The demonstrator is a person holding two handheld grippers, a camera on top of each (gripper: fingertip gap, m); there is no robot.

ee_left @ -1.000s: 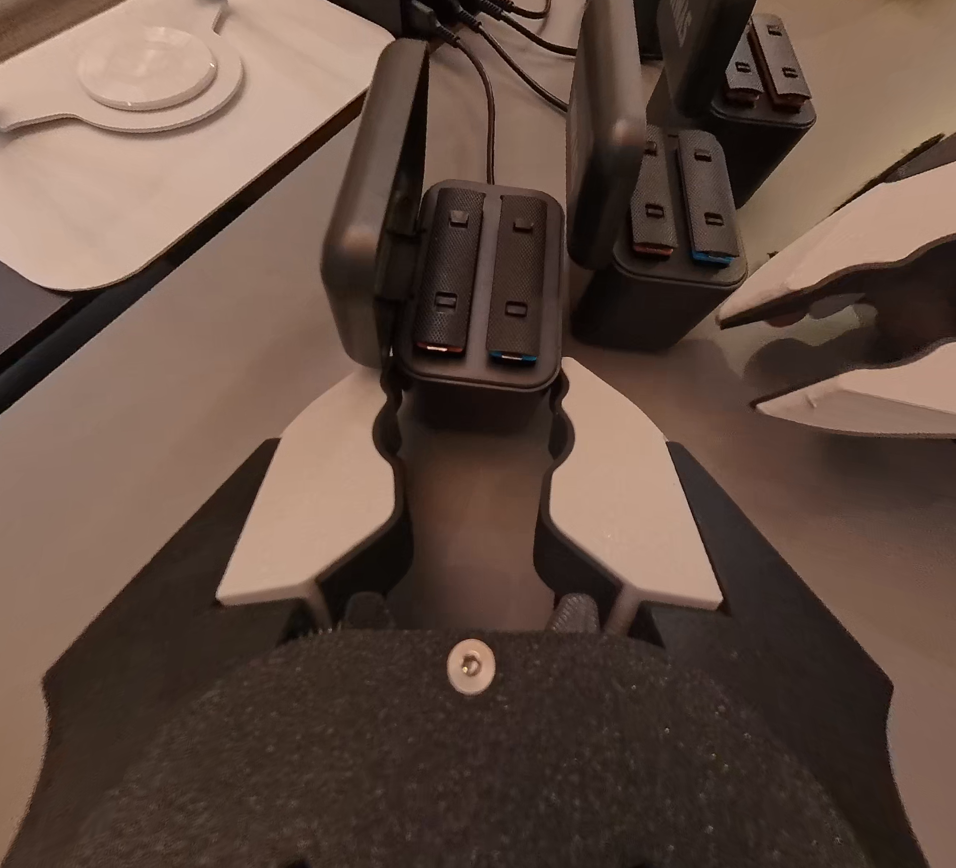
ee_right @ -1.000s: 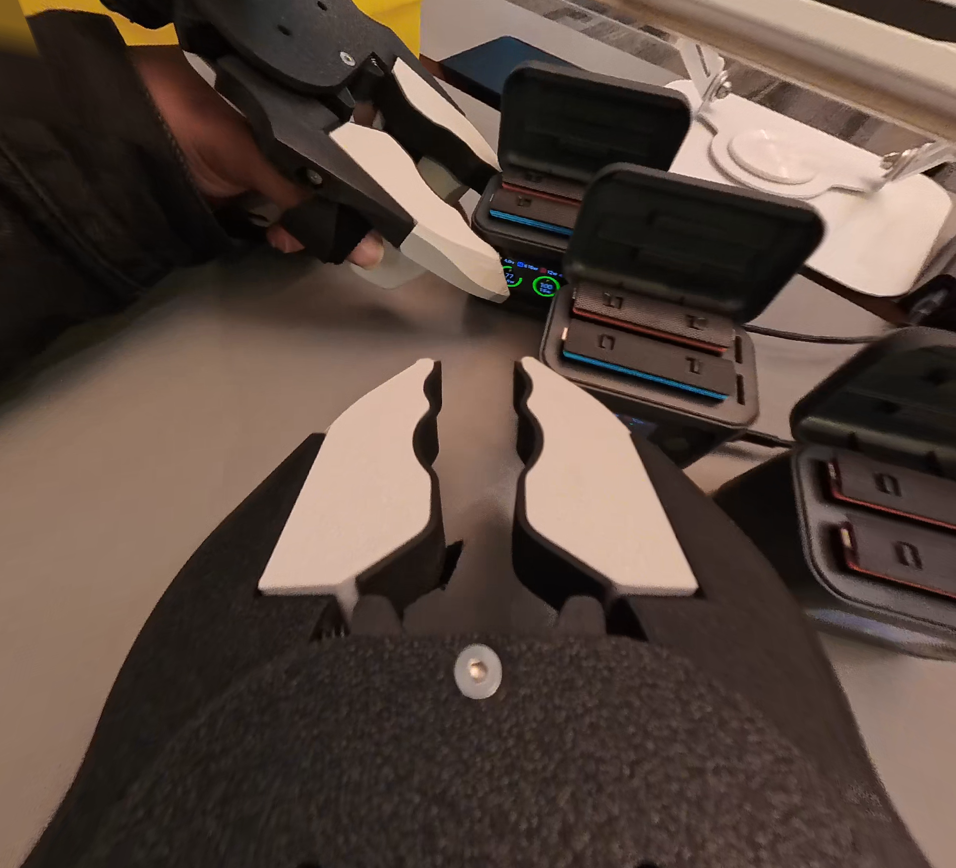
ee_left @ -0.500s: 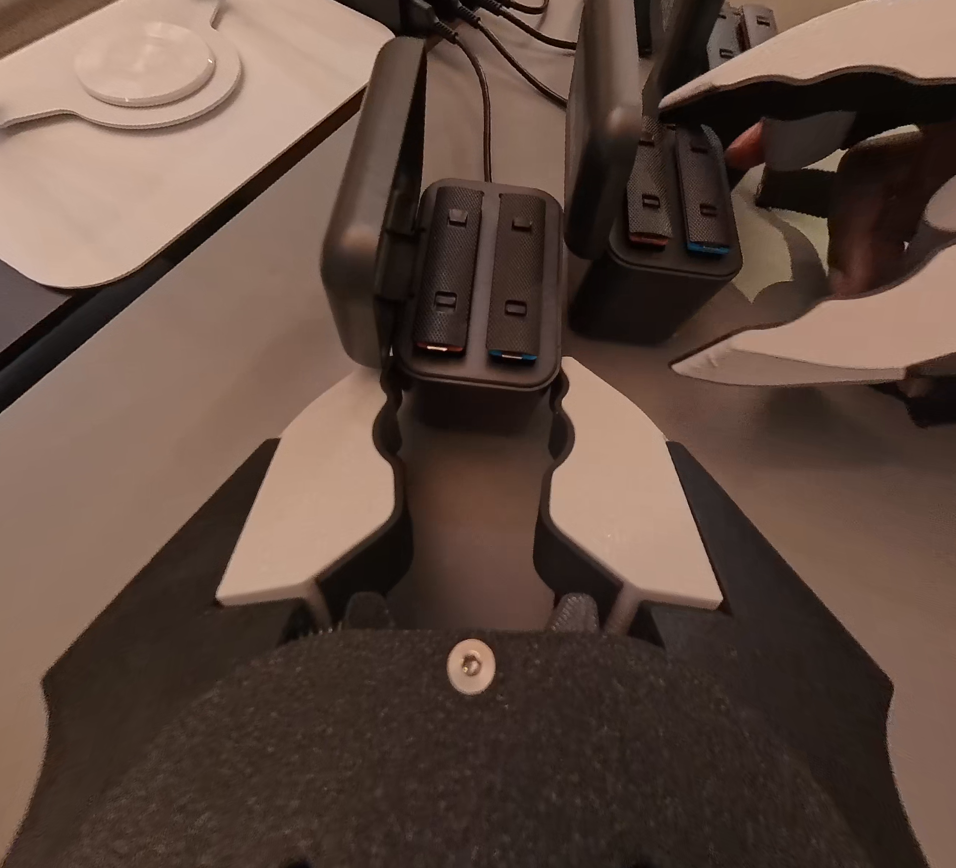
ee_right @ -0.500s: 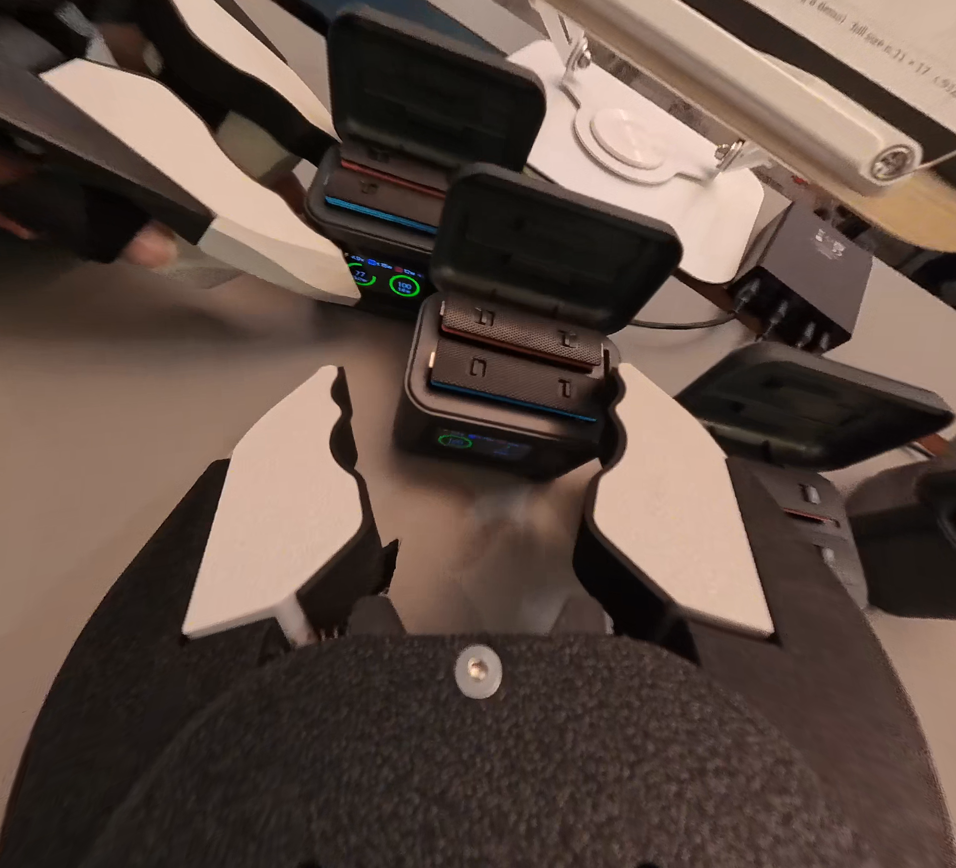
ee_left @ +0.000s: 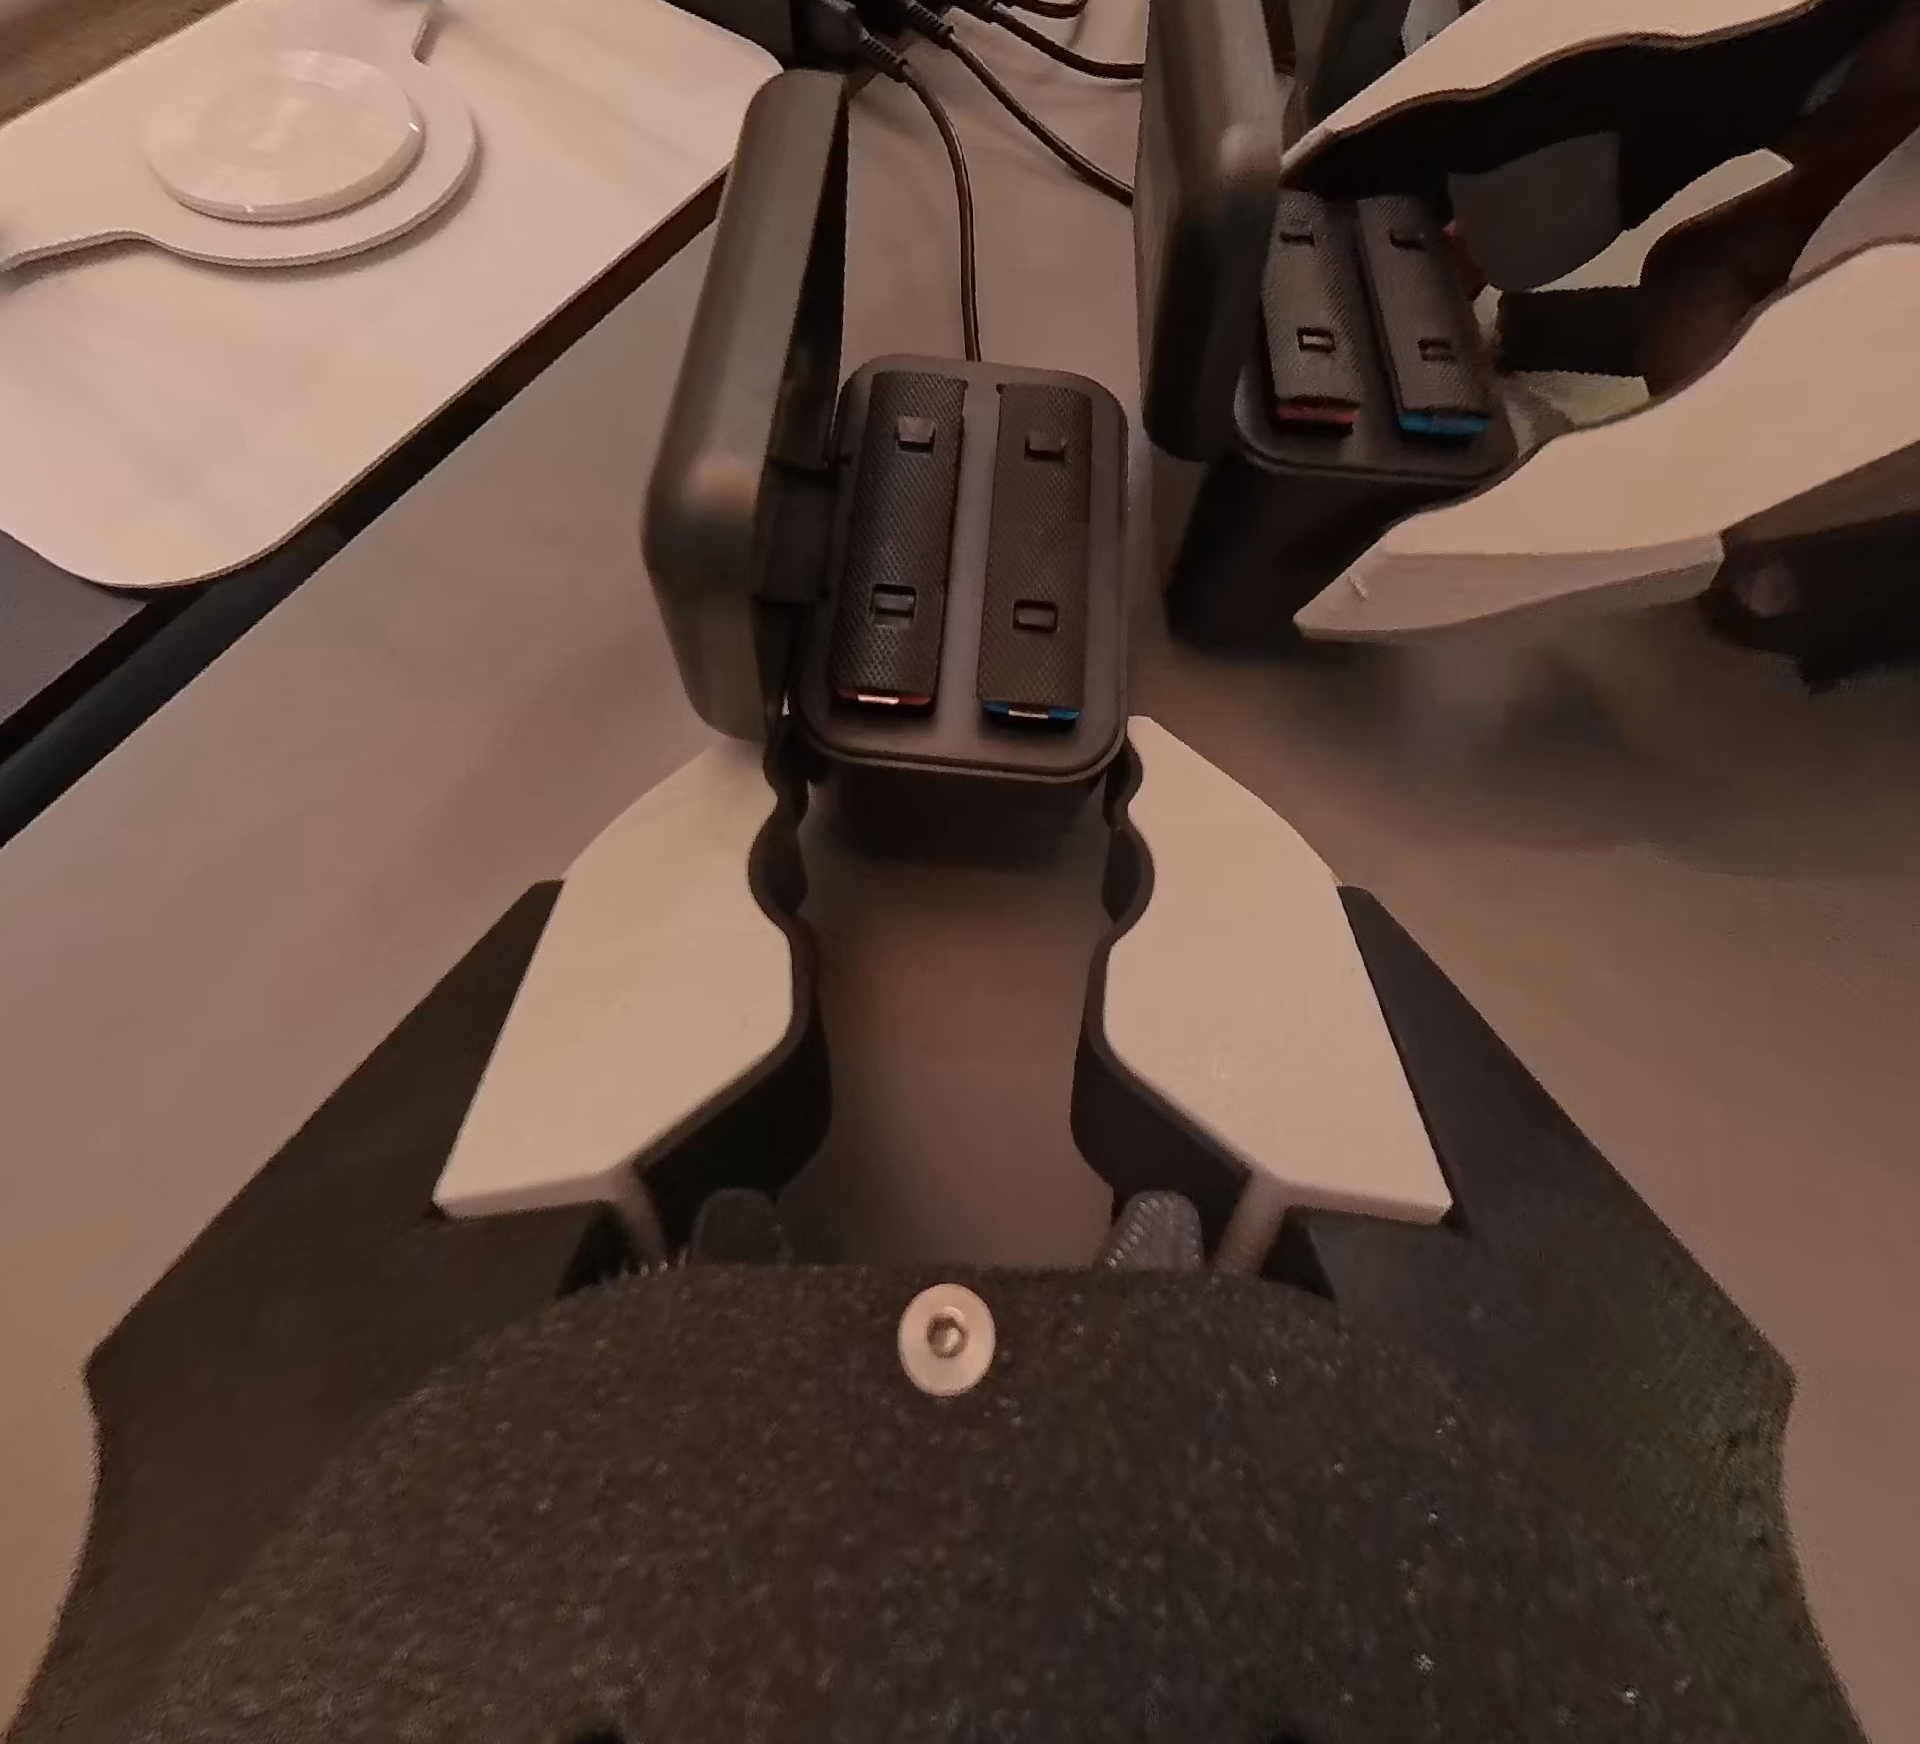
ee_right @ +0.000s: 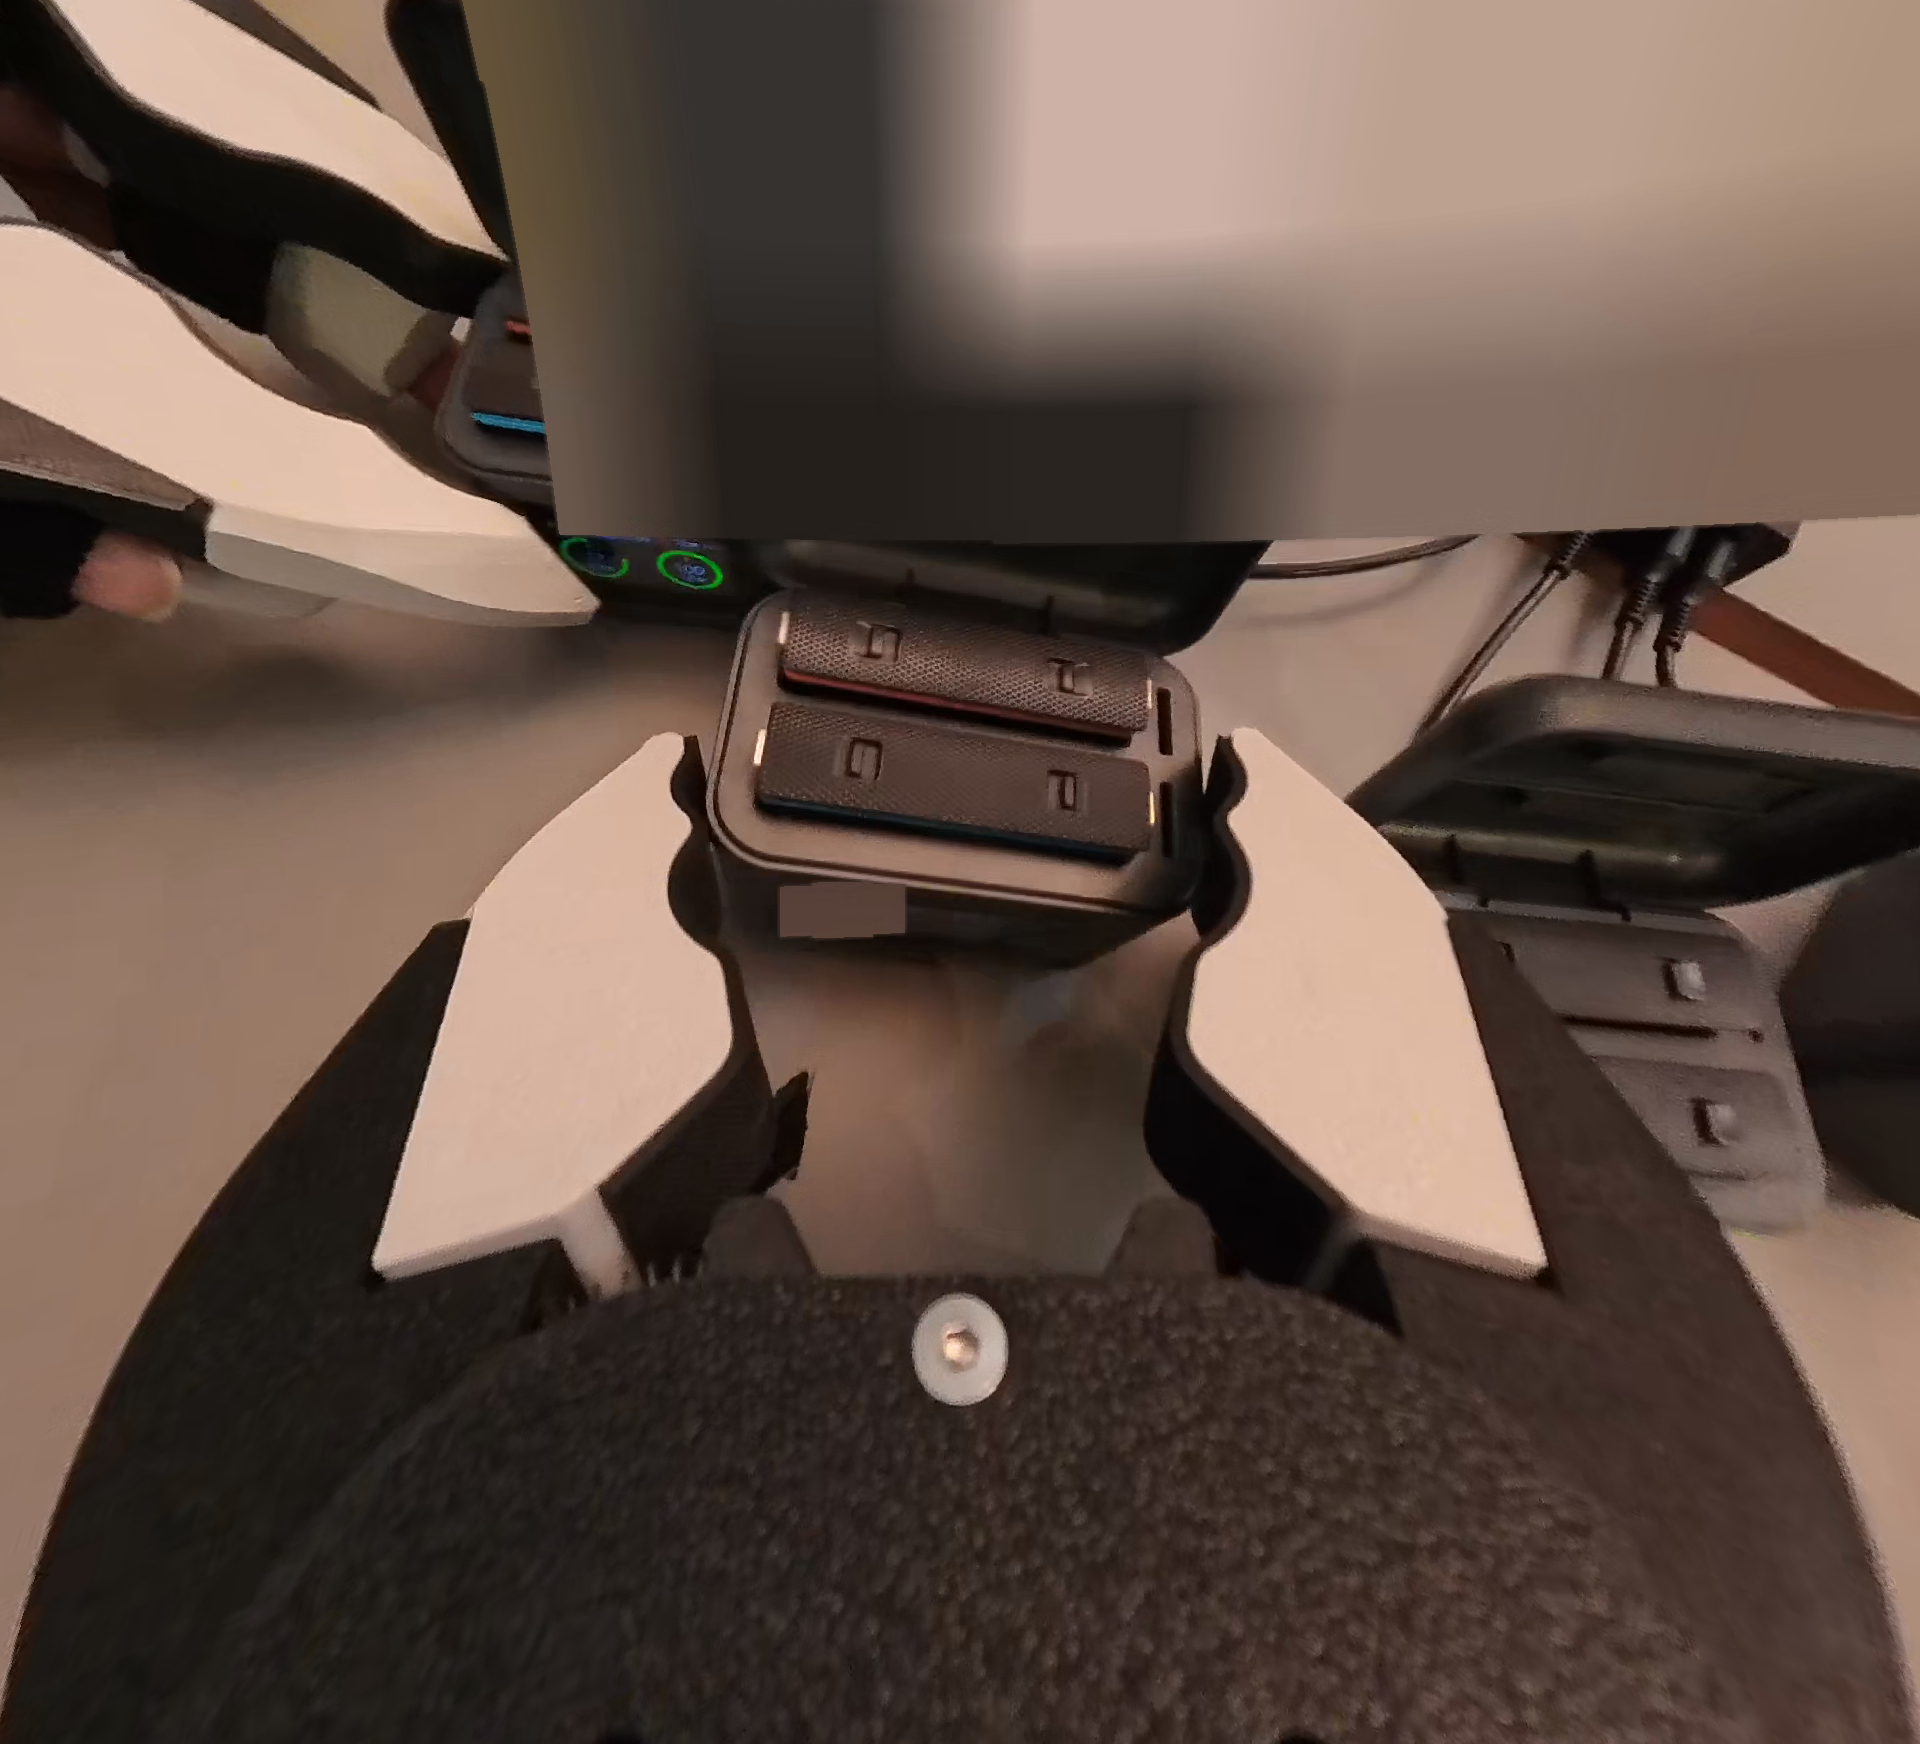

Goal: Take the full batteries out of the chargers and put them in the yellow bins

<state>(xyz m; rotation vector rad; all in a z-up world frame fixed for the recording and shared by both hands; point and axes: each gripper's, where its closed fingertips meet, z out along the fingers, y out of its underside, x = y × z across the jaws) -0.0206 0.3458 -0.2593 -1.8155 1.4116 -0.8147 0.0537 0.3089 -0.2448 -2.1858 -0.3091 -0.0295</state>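
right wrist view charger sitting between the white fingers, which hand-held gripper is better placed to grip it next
Right. The right hand-held gripper is open with one finger on each side of that charger. The left hand-held gripper flanks a different charger beside it.

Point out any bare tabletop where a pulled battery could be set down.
Bare grey table lies left of the left gripper and its charger, up to the white mat. Crowded: between that charger and the second charger, flanked by the right gripper.
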